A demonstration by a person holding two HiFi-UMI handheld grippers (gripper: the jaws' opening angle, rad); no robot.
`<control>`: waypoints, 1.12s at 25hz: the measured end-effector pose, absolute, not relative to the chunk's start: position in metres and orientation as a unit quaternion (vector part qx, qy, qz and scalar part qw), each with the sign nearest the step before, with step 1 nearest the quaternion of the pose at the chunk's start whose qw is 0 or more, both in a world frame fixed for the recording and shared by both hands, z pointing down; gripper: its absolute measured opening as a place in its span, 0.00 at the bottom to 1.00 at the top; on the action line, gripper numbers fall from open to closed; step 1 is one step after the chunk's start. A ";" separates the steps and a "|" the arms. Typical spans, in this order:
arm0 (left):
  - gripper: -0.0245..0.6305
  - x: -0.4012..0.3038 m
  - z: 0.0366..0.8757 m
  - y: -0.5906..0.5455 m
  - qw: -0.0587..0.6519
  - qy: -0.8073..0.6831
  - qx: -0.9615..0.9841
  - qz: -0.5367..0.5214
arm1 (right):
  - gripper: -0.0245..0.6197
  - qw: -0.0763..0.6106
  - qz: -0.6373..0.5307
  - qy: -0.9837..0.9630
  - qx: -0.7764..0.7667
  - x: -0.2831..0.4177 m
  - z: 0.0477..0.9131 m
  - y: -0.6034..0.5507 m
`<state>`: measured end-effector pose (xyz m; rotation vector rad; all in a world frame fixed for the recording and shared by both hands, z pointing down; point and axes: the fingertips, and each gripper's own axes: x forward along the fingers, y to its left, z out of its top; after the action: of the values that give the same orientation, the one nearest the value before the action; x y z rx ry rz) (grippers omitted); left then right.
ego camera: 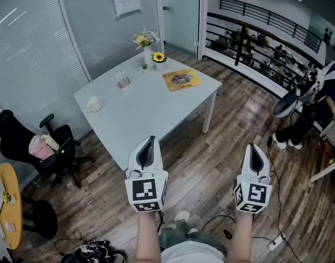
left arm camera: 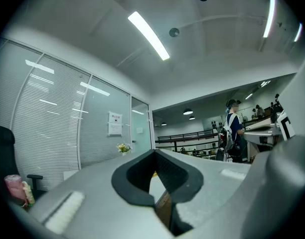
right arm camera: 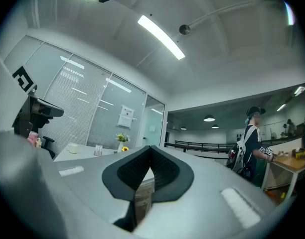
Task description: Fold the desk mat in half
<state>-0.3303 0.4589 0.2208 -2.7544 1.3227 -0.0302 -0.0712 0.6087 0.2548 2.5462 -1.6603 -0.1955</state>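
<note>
You hold both grippers level in mid-air, short of the white rectangular table (ego camera: 140,111). The yellow-orange rectangular desk mat (ego camera: 182,80), printed with a dark picture, lies flat and unfolded at the table's far right corner, near a small potted sunflower (ego camera: 159,59). Your left gripper (ego camera: 150,141) and right gripper (ego camera: 255,147) both have their jaws pressed together on nothing, well apart from the mat.
</note>
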 end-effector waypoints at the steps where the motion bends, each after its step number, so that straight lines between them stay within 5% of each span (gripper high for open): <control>1: 0.04 -0.330 0.222 0.458 0.043 0.432 -0.901 -0.009 | 0.07 0.048 -0.064 -0.545 0.835 -0.071 0.255 0.608; 18: 0.04 -0.324 0.233 0.433 0.025 0.439 -0.898 -0.007 | 0.10 0.036 -0.051 -0.542 0.838 -0.061 0.265 0.587; 28: 0.49 -0.327 0.238 0.360 0.027 0.450 -0.893 0.011 | 0.53 0.032 -0.048 -0.566 0.823 -0.063 0.271 0.522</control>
<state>-0.3271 0.3600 0.2378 -2.7569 1.3890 0.0329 -0.0634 0.5220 0.2714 2.5334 -1.7423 -0.1473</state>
